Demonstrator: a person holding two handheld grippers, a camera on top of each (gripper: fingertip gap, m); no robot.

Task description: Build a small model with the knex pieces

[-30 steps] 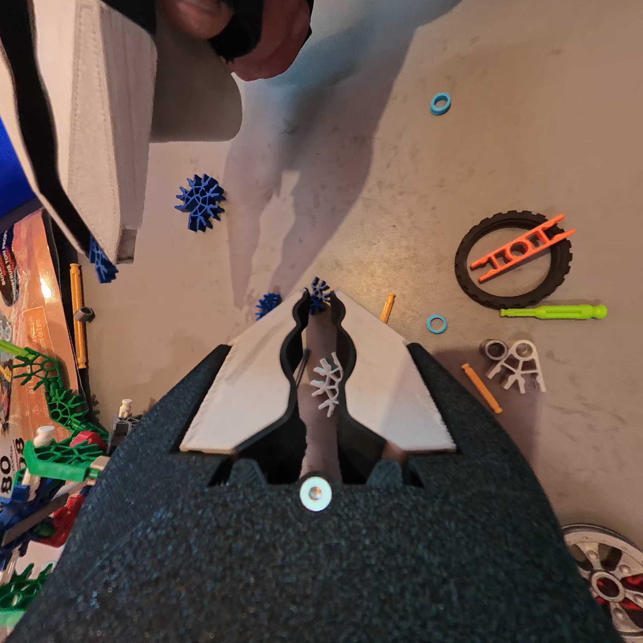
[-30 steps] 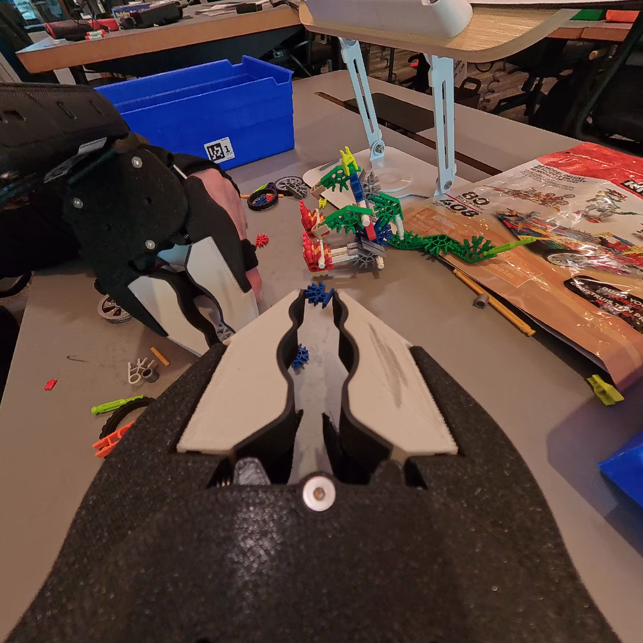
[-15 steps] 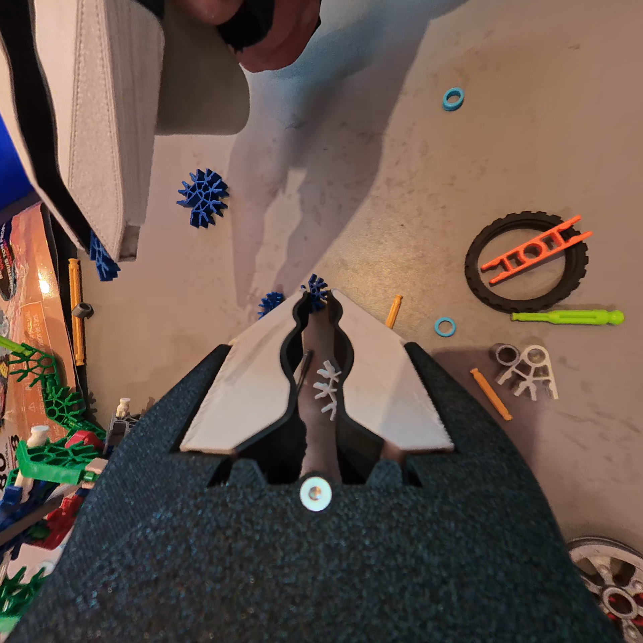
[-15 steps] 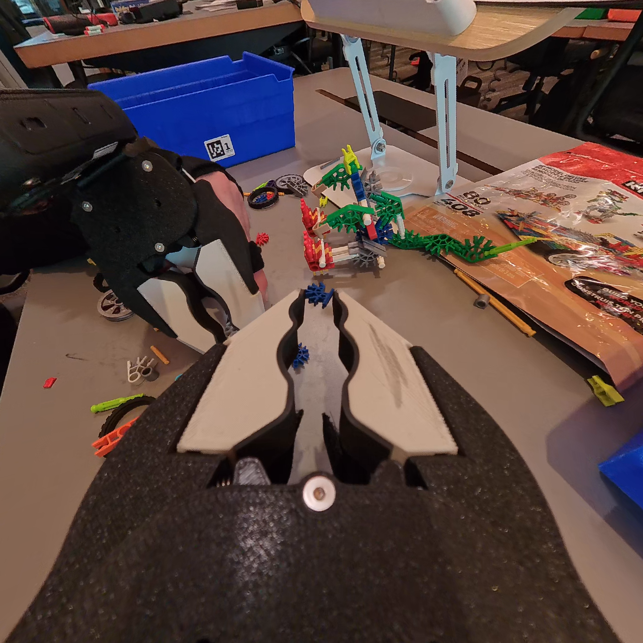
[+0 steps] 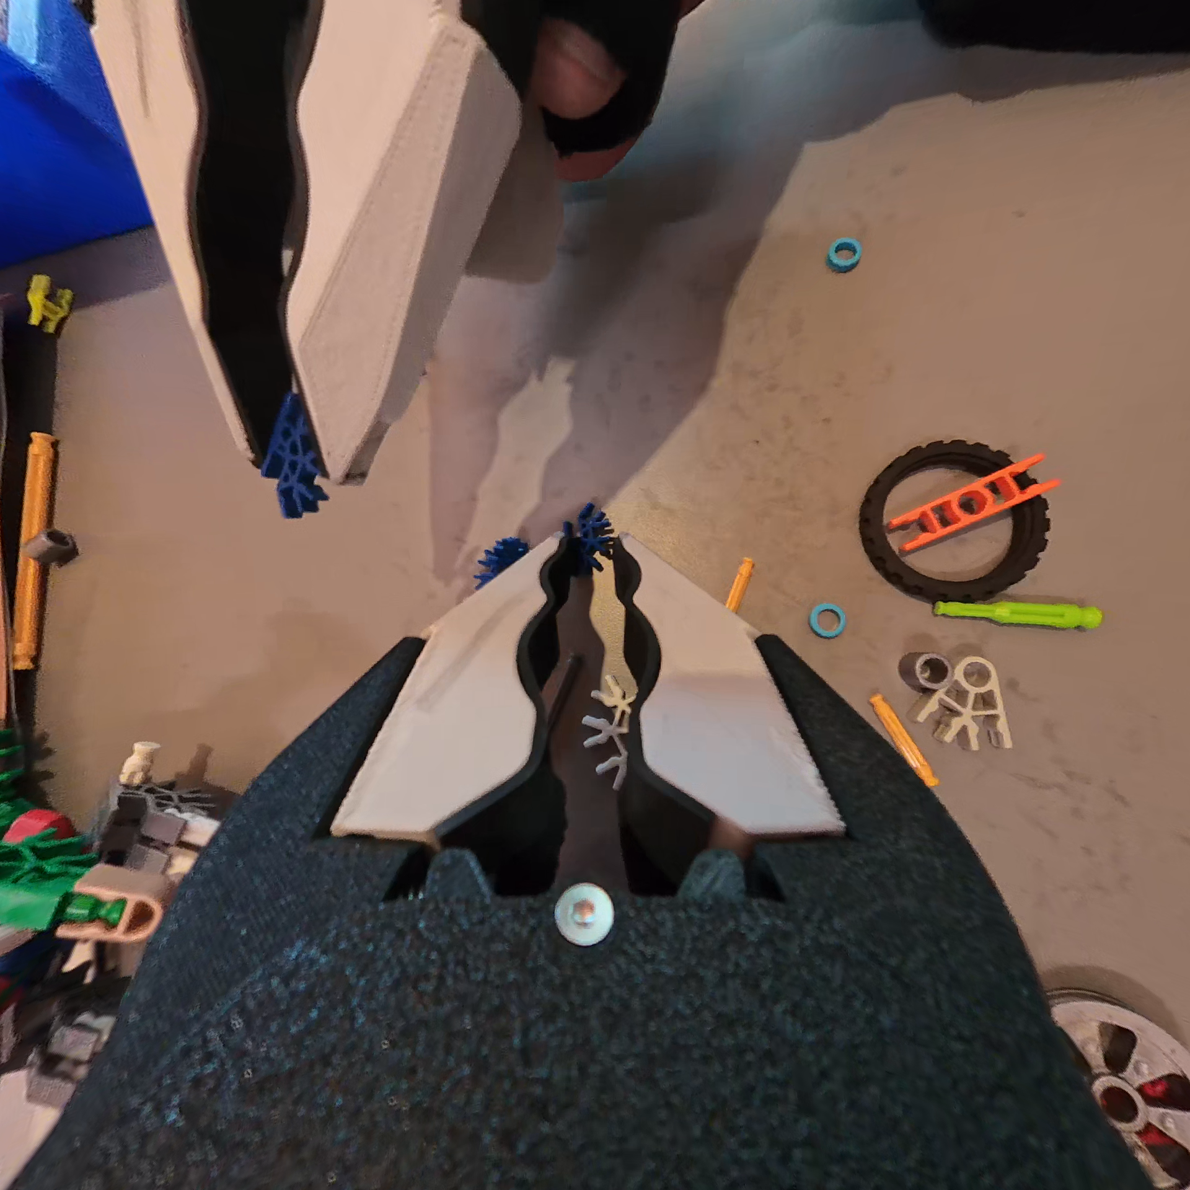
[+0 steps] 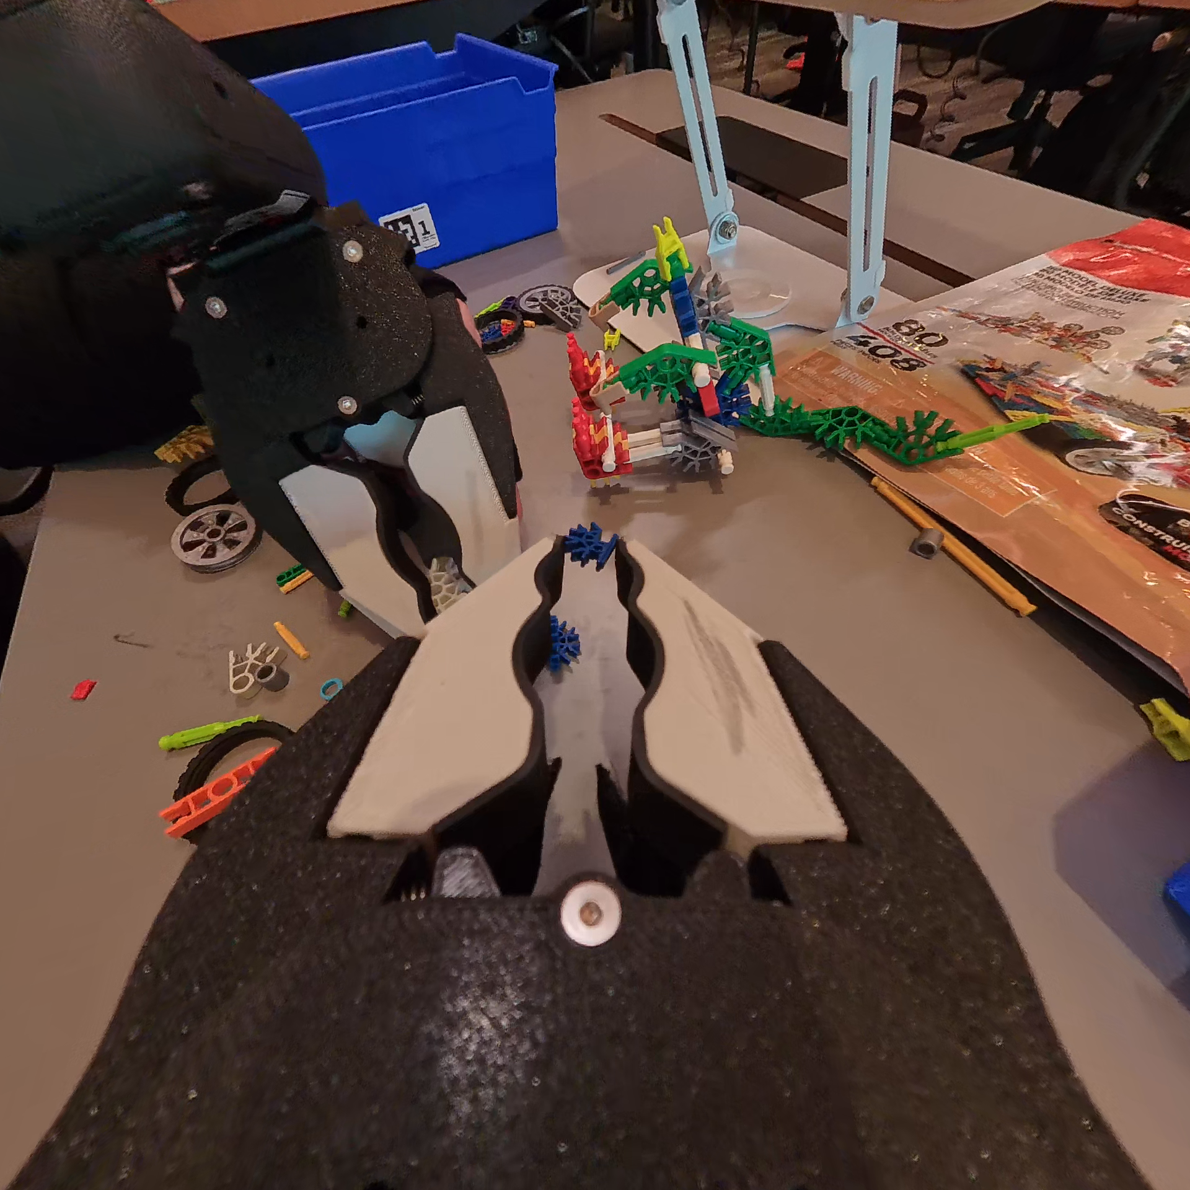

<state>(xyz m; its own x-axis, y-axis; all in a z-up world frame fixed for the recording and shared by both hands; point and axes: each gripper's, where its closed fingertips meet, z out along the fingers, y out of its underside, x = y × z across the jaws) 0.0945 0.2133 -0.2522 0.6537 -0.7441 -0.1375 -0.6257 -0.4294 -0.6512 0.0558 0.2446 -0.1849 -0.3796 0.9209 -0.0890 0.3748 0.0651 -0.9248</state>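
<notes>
Grey desk (image 6: 805,612) carries scattered building-toy parts, a blue bin (image 6: 438,141), a part-built model (image 6: 670,386) and a printed bag (image 6: 1030,418).

The right claw (image 6: 587,547) is clenched: its fingers leave only a slit, and a blue connector (image 6: 589,546) is pinched at the very tips, clear of the desk. From the left wrist view the same claw (image 5: 290,457) hangs at upper left with that connector (image 5: 293,463) sticking out below its tips.

The left claw (image 5: 589,547) is also nearly closed. A second blue connector (image 5: 592,538) sits right at its tips; whether it is pinched or lies on the desk beyond cannot be told. A white connector (image 5: 608,727) shows in the gap, against the right-hand pad. A third blue connector (image 6: 565,644) lies on the desk under the right claw.

Compared with a second ago, the right claw has swung well into the left wrist view, both fingers now showing where only an edge did. The left claw (image 6: 428,599) looms closer in the right wrist view. Neither grip has widened.
</notes>
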